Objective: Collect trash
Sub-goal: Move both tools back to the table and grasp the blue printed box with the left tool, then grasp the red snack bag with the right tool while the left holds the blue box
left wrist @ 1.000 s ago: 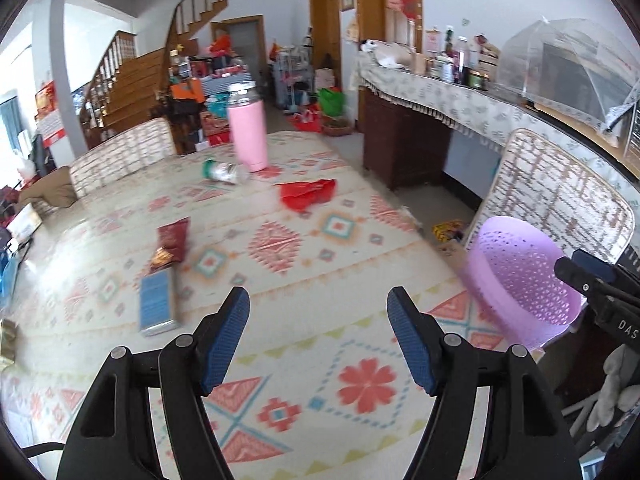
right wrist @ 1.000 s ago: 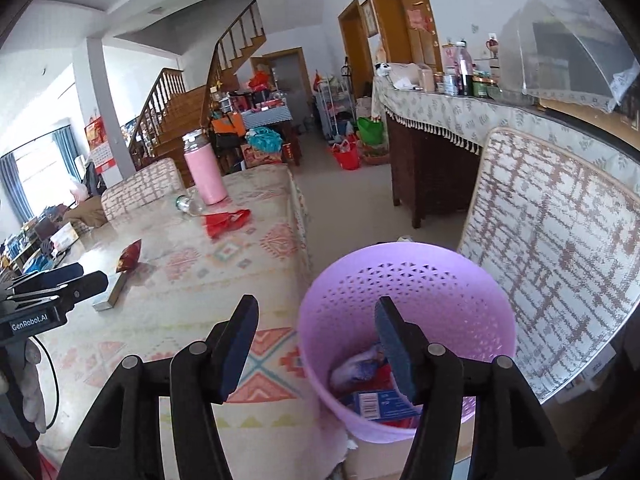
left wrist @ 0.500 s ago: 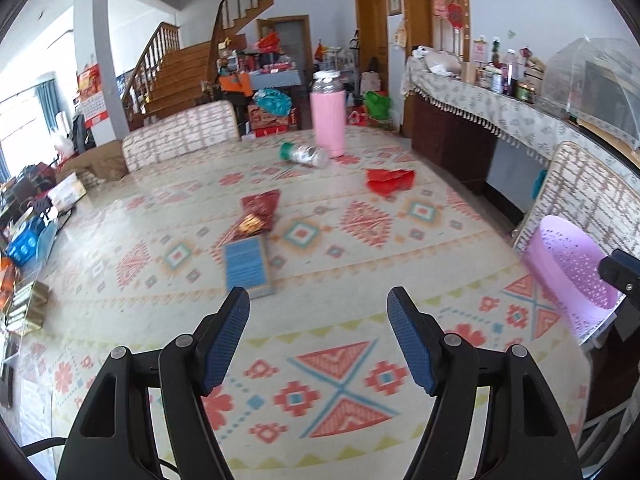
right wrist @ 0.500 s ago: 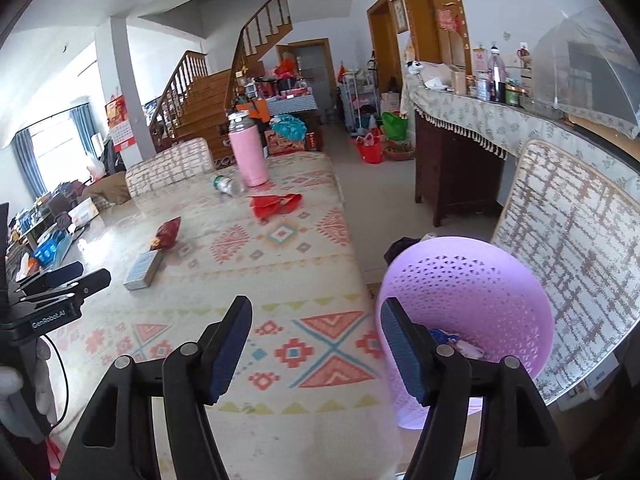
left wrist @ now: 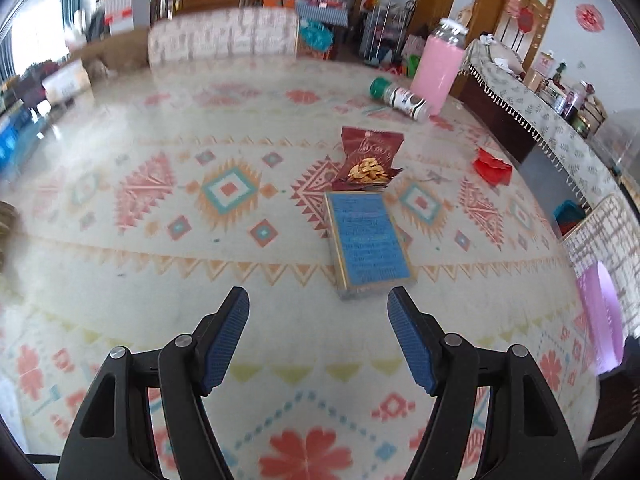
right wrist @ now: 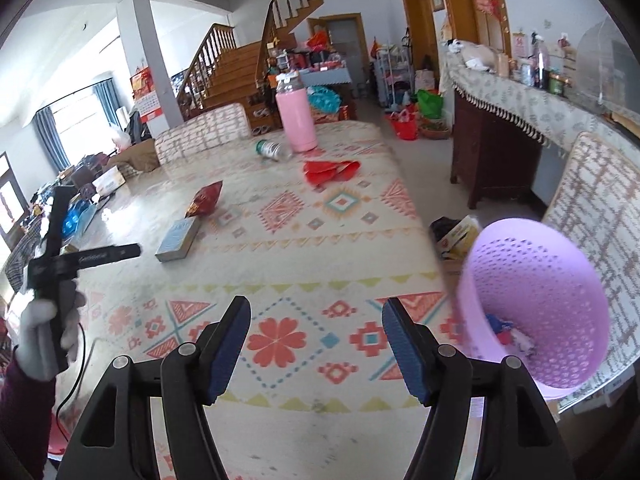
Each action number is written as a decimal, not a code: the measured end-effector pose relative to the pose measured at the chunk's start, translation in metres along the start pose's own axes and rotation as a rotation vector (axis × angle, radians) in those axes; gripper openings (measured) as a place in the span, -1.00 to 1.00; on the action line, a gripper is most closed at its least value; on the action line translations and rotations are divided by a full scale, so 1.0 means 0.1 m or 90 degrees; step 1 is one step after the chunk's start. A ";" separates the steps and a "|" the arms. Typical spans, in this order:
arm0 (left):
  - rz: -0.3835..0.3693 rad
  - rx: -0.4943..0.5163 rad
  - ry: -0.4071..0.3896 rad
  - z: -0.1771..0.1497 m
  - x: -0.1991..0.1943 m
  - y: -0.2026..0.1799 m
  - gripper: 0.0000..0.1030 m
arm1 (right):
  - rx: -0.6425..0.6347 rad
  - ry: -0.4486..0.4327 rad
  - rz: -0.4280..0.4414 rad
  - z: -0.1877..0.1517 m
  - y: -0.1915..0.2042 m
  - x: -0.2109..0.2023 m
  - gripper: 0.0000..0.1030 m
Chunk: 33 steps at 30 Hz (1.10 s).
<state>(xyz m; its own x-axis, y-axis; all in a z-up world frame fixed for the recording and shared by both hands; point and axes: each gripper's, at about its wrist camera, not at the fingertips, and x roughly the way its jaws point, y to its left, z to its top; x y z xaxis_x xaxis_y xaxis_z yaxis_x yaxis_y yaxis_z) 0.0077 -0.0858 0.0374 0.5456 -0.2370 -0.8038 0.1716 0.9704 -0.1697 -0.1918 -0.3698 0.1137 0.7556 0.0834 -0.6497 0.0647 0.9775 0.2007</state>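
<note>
A blue flat box [left wrist: 370, 246] lies on the patterned tablecloth, just ahead of my open, empty left gripper [left wrist: 318, 334]. Behind it lie a dark red snack bag [left wrist: 370, 156], a red wrapper [left wrist: 493, 166] and a toppled green-capped bottle [left wrist: 400, 98]. The purple perforated basket [right wrist: 536, 304] stands off the table's right edge with trash inside. My right gripper [right wrist: 316, 340] is open and empty over the near table edge, left of the basket. The box [right wrist: 178, 238], snack bag [right wrist: 206, 200], wrapper [right wrist: 330, 170] and bottle [right wrist: 274, 149] also show in the right wrist view.
A tall pink thermos [left wrist: 438, 66] stands at the far right of the table [left wrist: 120, 280]. Patterned chairs stand behind the table [left wrist: 224, 36] and behind the basket [right wrist: 600, 200]. A sideboard [right wrist: 500, 120] runs along the right wall. The left hand-held gripper shows at left [right wrist: 56, 256].
My left gripper has swung left and closer to the blue box; the basket has slid to the view's right edge. My right gripper has swung left from the basket toward the table.
</note>
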 end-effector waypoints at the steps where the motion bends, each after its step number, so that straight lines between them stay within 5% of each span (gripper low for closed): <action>1: -0.010 -0.005 0.011 0.05 0.09 -0.01 0.38 | 0.001 0.003 0.003 0.00 0.01 0.03 0.41; 5: -0.026 -0.008 0.027 0.18 0.33 -0.14 0.45 | 0.004 0.016 0.011 -0.01 0.02 0.13 0.41; 12: 0.040 0.018 0.031 0.27 0.58 -0.34 0.47 | 0.008 0.027 0.012 0.01 -0.03 0.24 0.41; 13: 0.045 0.022 0.031 0.27 0.58 -0.35 0.41 | 0.007 0.029 0.013 0.01 -0.03 0.26 0.41; 14: 0.059 0.032 0.031 0.25 0.56 -0.37 0.08 | 0.005 0.031 0.014 0.02 -0.02 0.27 0.41; 16: 0.079 0.049 0.037 0.22 0.53 -0.40 0.04 | 0.003 0.034 0.019 0.04 0.01 0.32 0.41; 33: -0.001 -0.037 -0.016 0.04 0.14 0.29 0.03 | -0.061 0.104 0.112 0.57 1.02 1.27 0.41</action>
<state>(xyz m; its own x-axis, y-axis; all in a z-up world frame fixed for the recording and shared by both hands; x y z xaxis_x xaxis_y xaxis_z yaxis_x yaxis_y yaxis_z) 0.0233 -0.0612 0.0232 0.5655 -0.2395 -0.7892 0.1258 0.9708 -0.2044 -0.0524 -0.2710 0.0934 0.6342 0.2760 -0.7222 -0.1260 0.9585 0.2557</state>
